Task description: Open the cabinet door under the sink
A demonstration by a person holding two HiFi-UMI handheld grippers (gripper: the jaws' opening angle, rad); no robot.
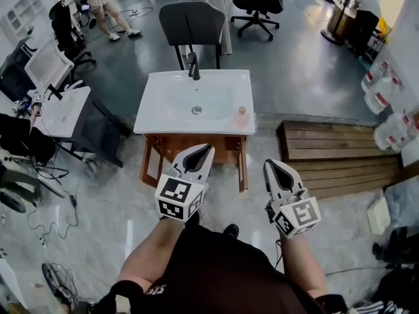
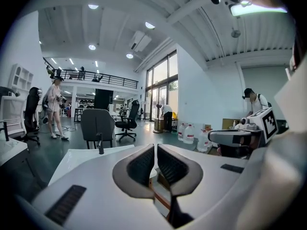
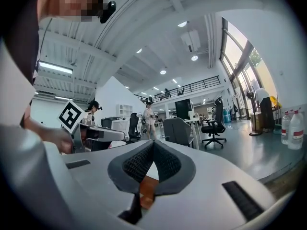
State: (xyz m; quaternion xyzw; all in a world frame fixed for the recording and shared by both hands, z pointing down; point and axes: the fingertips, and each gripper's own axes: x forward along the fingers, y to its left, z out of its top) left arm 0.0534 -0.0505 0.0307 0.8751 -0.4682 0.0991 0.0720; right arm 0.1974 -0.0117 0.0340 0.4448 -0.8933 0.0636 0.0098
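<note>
Hovering near cabinet (image 1: 163, 142) under sink (image 1: 152, 110) | left gripper (image 1: 205, 150): jaws nearly together, empty | right gripper (image 1: 271, 166): jaws closed, empty

The grey floor (image 1: 294, 77) shines. At the top middle stands a grey chair (image 1: 192, 23), with a black wheeled chair (image 1: 260, 2) to its right. Wooden boards (image 1: 340, 152) lie at the right. In the left gripper view, tall windows (image 2: 160, 83) fill the middle and round lights (image 2: 93, 6) glow at the upper left on the white ceiling (image 2: 120, 18).
</note>
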